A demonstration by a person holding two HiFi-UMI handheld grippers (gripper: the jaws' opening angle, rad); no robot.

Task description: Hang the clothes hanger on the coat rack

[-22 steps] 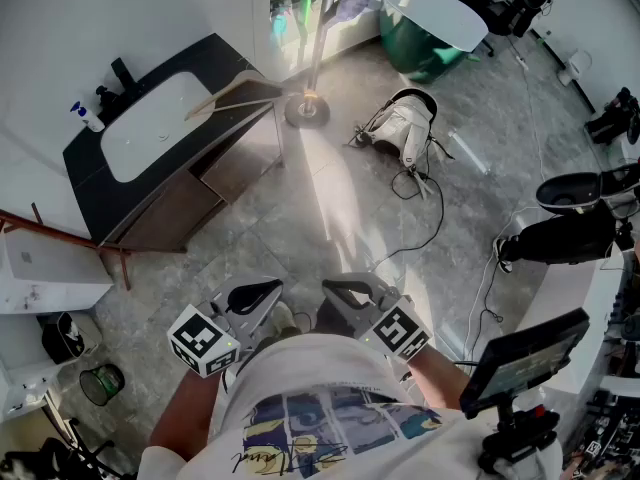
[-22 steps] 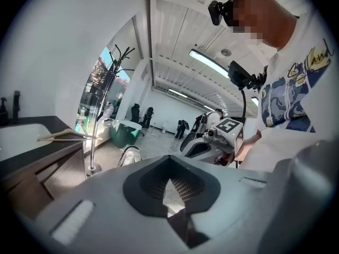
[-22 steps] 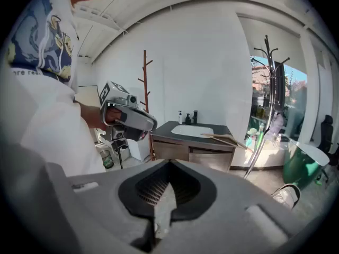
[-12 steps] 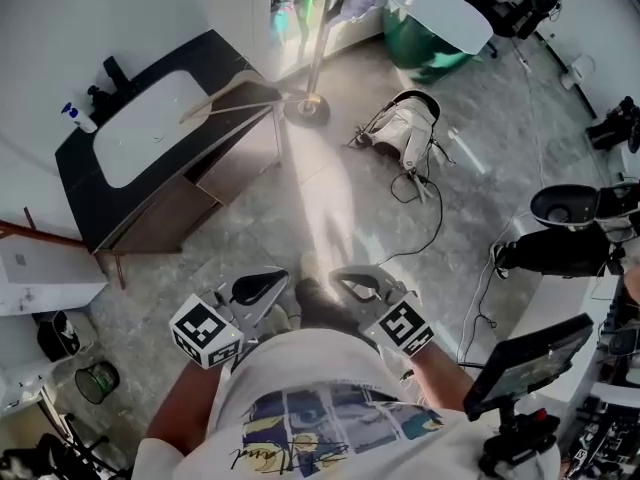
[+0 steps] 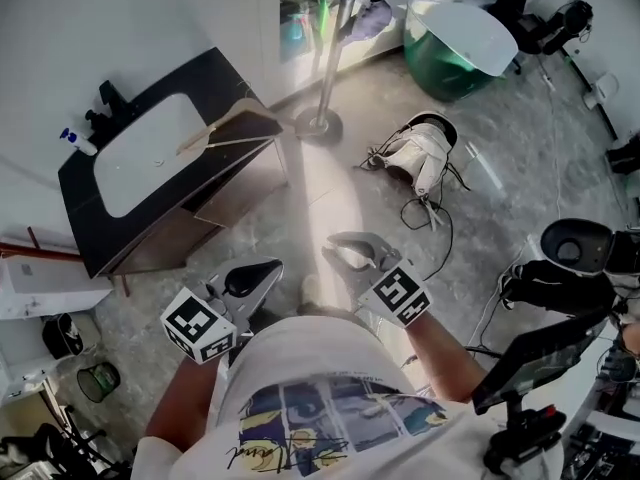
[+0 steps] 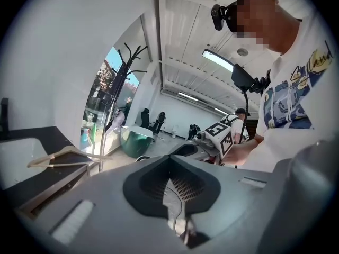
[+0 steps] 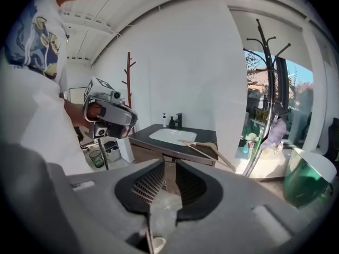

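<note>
Clothes hanger: the wooden clothes hanger (image 5: 222,134) lies flat on the dark sink counter (image 5: 85,203), at about 11 o'clock from the person. Neither tool touches it, and it sits at the counter corner closest to the rack, so the carry looks short.
Coat rack: the coat rack (image 5: 327,53) stands at 12 o'clock on a round base, just beside that corner and at roughly 2 o'clock of the hanger. The gripper views show its hooked branches high on the pole, so the hanger probably has to be raised well up.
Left gripper: the left gripper (image 5: 268,270) has its jaws closed tip to tip and holds nothing. It is held low, close to the torso.
Right gripper: the right gripper (image 5: 340,248) has its jaws only a narrow slit apart, with nothing between them. It tilts downward and aims toward 11 o'clock, where its own view shows the counter and hanger ahead.
Why held so: both tools sit tucked near the body, well apart from the counter. This reads as a carrying pose for the approach rather than a reach.
Next need: the chosen jaws likely must open wider to take the hanger.
</note>
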